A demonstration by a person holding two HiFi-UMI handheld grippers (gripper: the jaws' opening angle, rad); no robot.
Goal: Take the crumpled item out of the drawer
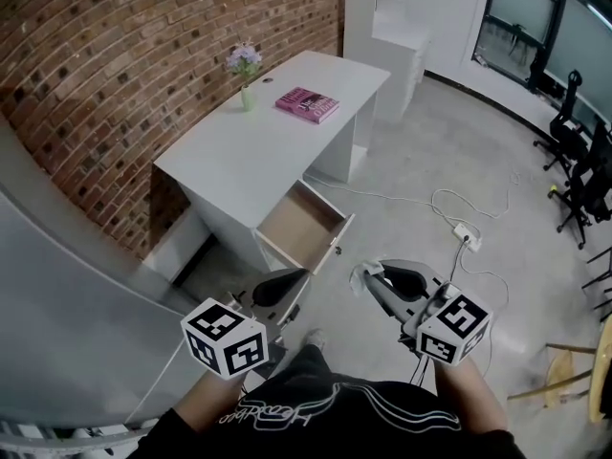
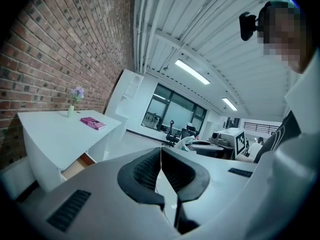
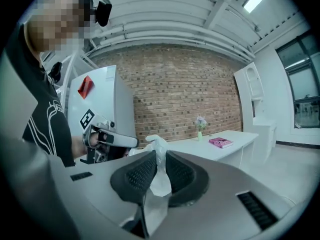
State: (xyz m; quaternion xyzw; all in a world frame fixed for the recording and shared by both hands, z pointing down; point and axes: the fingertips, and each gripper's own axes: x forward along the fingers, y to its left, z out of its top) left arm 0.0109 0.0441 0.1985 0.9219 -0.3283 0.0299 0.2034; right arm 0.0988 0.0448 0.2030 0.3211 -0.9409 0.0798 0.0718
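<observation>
The white desk (image 1: pixel 258 151) has one drawer (image 1: pixel 301 228) pulled open, and its wooden inside shows nothing in the head view. My right gripper (image 1: pixel 375 283) is shut on a crumpled white item (image 1: pixel 360 277) in the air in front of the drawer. In the right gripper view the crumpled white item (image 3: pixel 156 144) sticks up between the pads of the right gripper (image 3: pixel 160 160). My left gripper (image 1: pixel 283 285) hovers beside it at the same height. Its pads meet with nothing between them in the left gripper view (image 2: pixel 160 152), where the crumpled item (image 2: pixel 186 143) shows to the right.
A pink book (image 1: pixel 307 103) and a small vase of purple flowers (image 1: pixel 245 73) stand on the desk by the brick wall. A cable with a power strip (image 1: pixel 466 237) lies on the floor. Office chairs (image 1: pixel 574 151) stand at the far right, a grey cabinet (image 1: pixel 57 304) at the left.
</observation>
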